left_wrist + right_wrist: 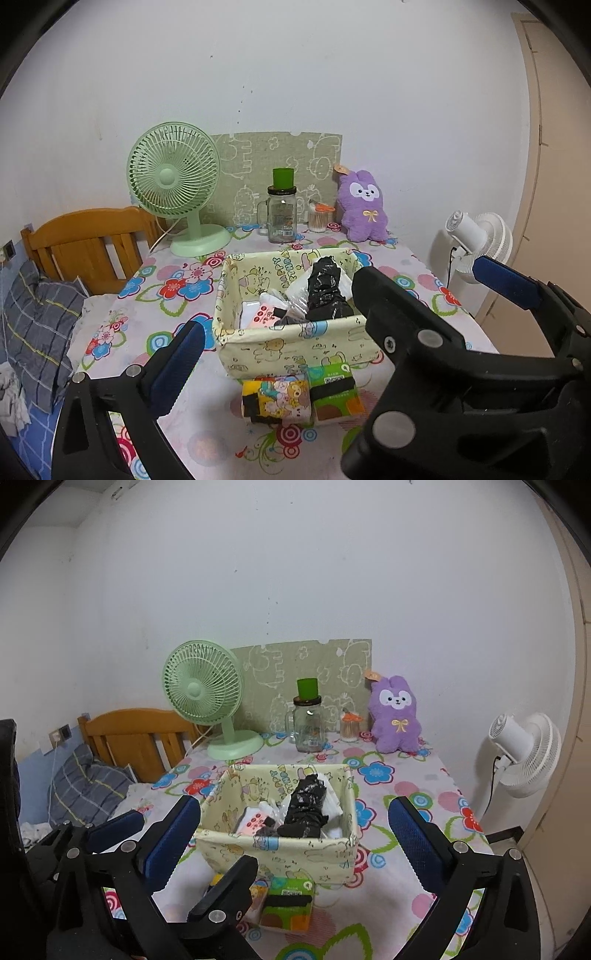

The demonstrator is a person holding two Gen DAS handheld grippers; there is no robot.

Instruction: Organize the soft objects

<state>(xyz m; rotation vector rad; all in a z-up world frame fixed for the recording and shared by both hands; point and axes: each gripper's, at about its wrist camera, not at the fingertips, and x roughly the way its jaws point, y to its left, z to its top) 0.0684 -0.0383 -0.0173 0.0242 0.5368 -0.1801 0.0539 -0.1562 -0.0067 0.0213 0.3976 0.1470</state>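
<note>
A cream cartoon-print fabric basket stands mid-table, holding a black plastic bag, white bags and a pink-white packet. Two tissue packs lie in front of it: a yellow cartoon one and a green one. A purple plush bunny sits at the table's back. My left gripper is open and empty, hovering before the basket. My right gripper is open and empty, its fingers either side of the basket; the right gripper's body also shows in the left wrist view.
A green desk fan, a glass jar with a green cup on top and a cotton-swab jar stand at the back. A white floor fan is right of the table; a wooden bed headboard is left.
</note>
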